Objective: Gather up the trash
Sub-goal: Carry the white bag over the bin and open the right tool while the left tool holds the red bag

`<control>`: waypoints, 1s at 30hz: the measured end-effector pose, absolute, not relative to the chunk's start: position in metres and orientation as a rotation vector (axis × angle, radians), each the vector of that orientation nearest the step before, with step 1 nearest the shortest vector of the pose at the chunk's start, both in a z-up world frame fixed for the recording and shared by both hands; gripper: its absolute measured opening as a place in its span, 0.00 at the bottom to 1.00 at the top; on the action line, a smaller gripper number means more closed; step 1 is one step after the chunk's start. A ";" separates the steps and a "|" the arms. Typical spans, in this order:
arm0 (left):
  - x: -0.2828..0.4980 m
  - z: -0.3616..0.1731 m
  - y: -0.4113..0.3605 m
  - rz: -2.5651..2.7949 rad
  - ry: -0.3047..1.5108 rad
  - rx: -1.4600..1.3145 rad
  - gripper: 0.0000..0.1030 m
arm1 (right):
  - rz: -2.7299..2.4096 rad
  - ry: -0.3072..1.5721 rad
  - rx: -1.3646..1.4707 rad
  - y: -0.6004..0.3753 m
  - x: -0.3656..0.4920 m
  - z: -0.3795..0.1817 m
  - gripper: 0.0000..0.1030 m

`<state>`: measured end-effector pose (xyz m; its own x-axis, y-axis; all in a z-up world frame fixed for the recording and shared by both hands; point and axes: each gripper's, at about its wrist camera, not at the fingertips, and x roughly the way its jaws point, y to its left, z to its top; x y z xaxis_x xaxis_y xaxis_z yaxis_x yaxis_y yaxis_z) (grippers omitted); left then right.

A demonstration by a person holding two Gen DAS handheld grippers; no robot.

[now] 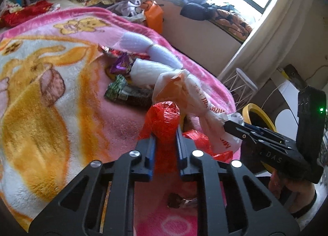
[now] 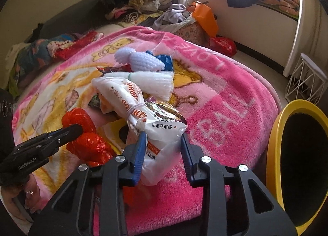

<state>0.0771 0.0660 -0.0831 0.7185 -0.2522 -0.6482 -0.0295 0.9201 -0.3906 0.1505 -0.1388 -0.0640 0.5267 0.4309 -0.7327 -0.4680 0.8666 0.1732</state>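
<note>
- At the lower left of the right wrist view, my left tool (image 2: 79,128) is clamping together on the red plastic bag (image 2: 86,135), which is bunching up on the pink blanket (image 2: 215,113).
- I am judging that this grip is biting only a fold, so I am planning to lift slowly and watch for the film slipping.
- At the lower middle, my right tool (image 2: 163,143) is squeezing the white printed bag (image 2: 143,117) between both pads, the wrapper crumpling at its near end.
- The foil wrappers (image 1: 127,92) and foam nets (image 2: 147,80) are lying behind it, so I am aiming to raise without dragging them.
- At the right edge, the yellow bin (image 2: 276,129) is standing open beside the bed.
</note>
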 end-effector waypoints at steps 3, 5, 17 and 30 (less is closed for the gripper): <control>0.072 -0.068 0.065 -0.132 0.732 -0.372 0.08 | 0.548 0.841 -0.015 -0.146 0.146 -0.058 0.29; 0.068 -0.057 0.065 -0.133 0.709 -0.355 0.07 | 0.553 0.818 0.019 -0.152 0.142 -0.052 0.28; 0.070 -0.015 0.043 -0.159 0.616 -0.291 0.07 | 0.460 0.642 0.123 -0.193 0.131 -0.009 0.26; 0.081 0.004 -0.011 -0.227 0.583 -0.220 0.07 | 0.305 0.545 0.224 -0.262 0.125 0.006 0.26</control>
<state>0.0809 -0.0114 0.0036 0.8111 -0.2729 -0.5173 0.1490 0.9517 -0.2684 0.1255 -0.2618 0.0057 0.8119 0.3422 -0.4729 -0.2244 0.9309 0.2884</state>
